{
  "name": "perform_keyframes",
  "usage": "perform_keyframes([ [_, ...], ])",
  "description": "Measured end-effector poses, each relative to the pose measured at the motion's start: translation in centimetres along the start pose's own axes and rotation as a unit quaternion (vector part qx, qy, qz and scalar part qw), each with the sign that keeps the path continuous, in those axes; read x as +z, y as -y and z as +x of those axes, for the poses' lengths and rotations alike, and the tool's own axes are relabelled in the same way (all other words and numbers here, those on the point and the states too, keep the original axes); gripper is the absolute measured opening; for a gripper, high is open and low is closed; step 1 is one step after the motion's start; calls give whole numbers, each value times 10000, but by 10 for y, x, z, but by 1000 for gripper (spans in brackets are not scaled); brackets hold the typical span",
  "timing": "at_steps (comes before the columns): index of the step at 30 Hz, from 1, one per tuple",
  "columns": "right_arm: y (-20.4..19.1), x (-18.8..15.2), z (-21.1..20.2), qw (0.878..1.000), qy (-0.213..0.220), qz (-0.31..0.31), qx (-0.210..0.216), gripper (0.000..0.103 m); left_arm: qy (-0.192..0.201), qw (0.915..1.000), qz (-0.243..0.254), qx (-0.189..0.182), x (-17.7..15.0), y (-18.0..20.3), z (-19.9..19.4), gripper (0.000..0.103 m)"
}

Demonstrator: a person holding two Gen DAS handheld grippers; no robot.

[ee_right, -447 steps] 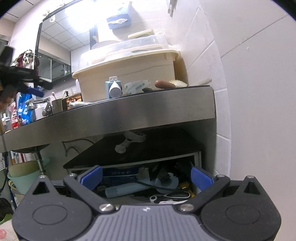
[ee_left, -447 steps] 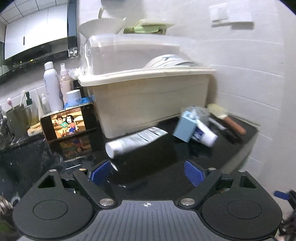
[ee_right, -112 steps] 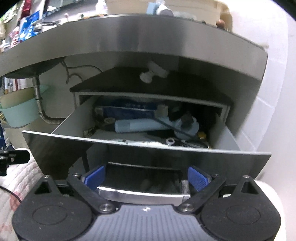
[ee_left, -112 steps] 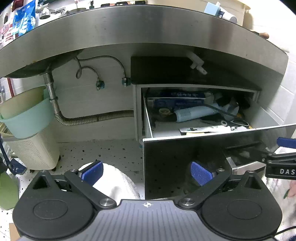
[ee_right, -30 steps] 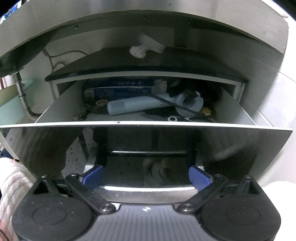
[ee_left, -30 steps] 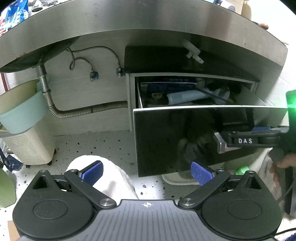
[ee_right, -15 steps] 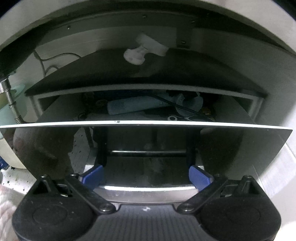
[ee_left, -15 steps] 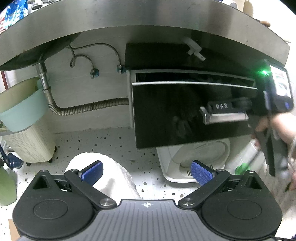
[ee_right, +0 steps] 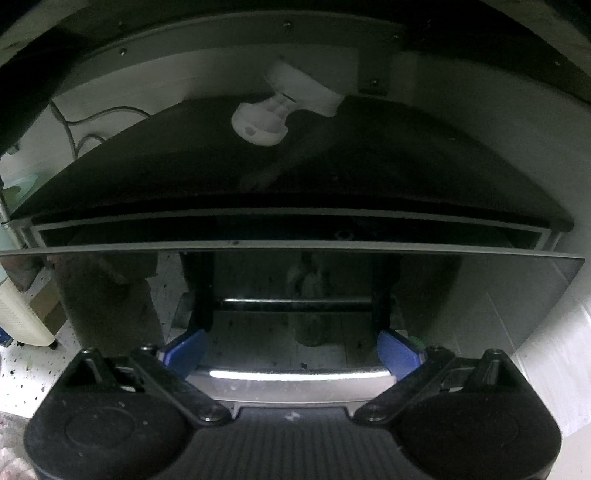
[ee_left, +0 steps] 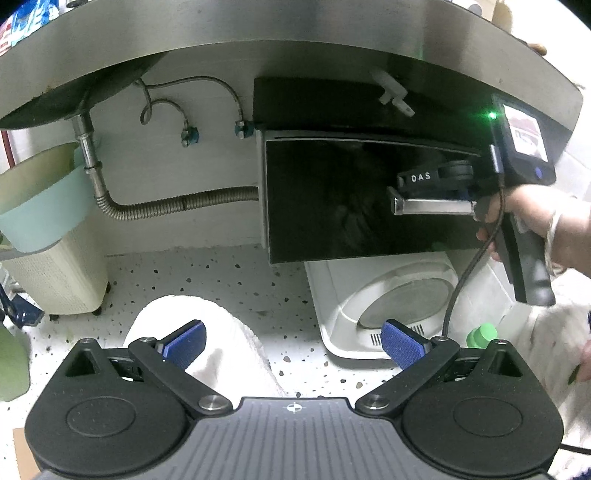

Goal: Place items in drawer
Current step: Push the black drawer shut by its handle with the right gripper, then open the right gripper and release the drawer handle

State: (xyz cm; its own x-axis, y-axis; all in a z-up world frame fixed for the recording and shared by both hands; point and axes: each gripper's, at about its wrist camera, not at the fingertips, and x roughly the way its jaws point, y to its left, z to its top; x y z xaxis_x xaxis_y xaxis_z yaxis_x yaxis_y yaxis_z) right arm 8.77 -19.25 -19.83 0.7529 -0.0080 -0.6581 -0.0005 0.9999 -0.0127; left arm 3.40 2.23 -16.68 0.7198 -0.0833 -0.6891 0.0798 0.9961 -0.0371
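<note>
The drawer's glossy black front (ee_left: pixel 332 199) sits almost flush under the steel counter (ee_left: pixel 295 33). Only a thin dark slit (ee_right: pixel 295 229) remains along its top, and the items inside are hidden. My right gripper (ee_right: pixel 291 352) is open, its blue pads straddling the silver bar handle (ee_right: pixel 291 376) and pressed close to the front (ee_right: pixel 480 295). From the left wrist view, a hand holds that right gripper (ee_left: pixel 406 188) against the handle (ee_left: pixel 432 206). My left gripper (ee_left: pixel 291 343) hangs open and empty above the speckled floor, well short of the drawer.
A white round-topped appliance (ee_left: pixel 388 302) sits on the floor below the drawer, with a green cap (ee_left: pixel 480 334) beside it. A white fluffy object (ee_left: pixel 221 343) lies under my left gripper. A drain hose (ee_left: pixel 166 206), mint basin (ee_left: pixel 37 199) and white basket (ee_left: pixel 55 273) stand left.
The drawer has slid inward from about half open to nearly shut, hiding its contents. The right gripper moved in with the handle. The left gripper stayed roughly still.
</note>
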Motion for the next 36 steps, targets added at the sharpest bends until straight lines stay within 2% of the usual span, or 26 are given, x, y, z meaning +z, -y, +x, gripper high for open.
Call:
perform_keyframes([
  [26, 6, -39, -52, 9999, -61, 63, 66, 99, 6, 10000, 7, 47, -2, 0, 1, 102],
  [36, 27, -57, -120, 9978, 67, 519, 406, 99, -13, 10000, 17, 38, 0, 2, 2, 102],
])
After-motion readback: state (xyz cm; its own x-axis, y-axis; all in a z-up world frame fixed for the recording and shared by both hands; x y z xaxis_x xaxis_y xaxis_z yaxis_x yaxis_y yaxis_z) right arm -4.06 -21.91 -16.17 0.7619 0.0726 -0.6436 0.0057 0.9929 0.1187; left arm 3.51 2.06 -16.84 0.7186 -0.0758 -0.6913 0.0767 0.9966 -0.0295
